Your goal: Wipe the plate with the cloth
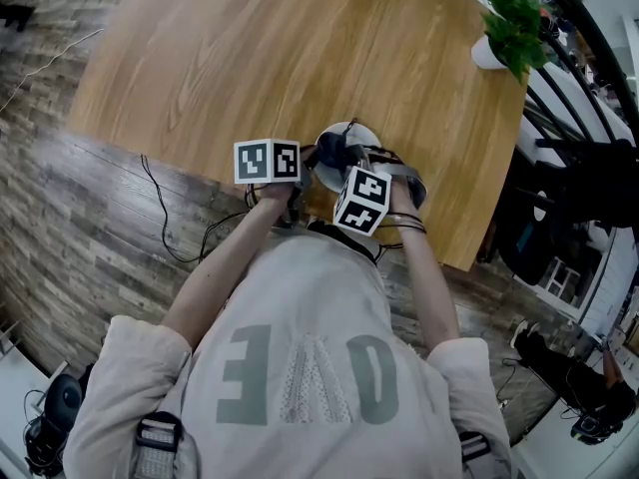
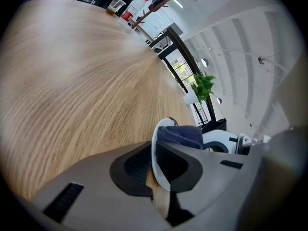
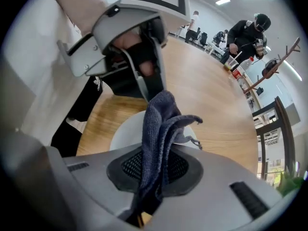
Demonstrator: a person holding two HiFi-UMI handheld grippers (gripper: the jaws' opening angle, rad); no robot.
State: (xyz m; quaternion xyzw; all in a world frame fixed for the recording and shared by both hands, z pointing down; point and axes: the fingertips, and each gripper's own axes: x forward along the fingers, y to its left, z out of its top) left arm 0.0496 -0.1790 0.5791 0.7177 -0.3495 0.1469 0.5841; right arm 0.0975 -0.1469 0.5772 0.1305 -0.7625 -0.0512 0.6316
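Left gripper view: the left gripper (image 2: 153, 163) has its jaws pressed together on the rim of the white plate (image 2: 160, 174). The pads bear on both faces of the plate. The plate stands steeply tilted, its free edge rising ahead of the jaws. The dark blue cloth (image 2: 180, 135) lies against the plate face just beyond the right-hand pad. The wooden table (image 2: 77, 81) extends ahead of and below the tool. A potted plant (image 2: 202, 87) stands far ahead, at the table's far edge.

Right gripper view: the right gripper (image 3: 154, 170) pinches the cloth between its pads. A bunched fold rises from the jaws and droops forward. The plate sits directly beyond the jaws, behind the cloth. The left gripper is ahead and above, gripping the plate's far rim. A person in dark clothing (image 3: 248, 30) stands at the distant end of the table.

Head view: both tools meet at the near table edge, marker cubes (image 1: 268, 161) uppermost. The plate is between the two tools, with the cloth on it at the right gripper's tip.
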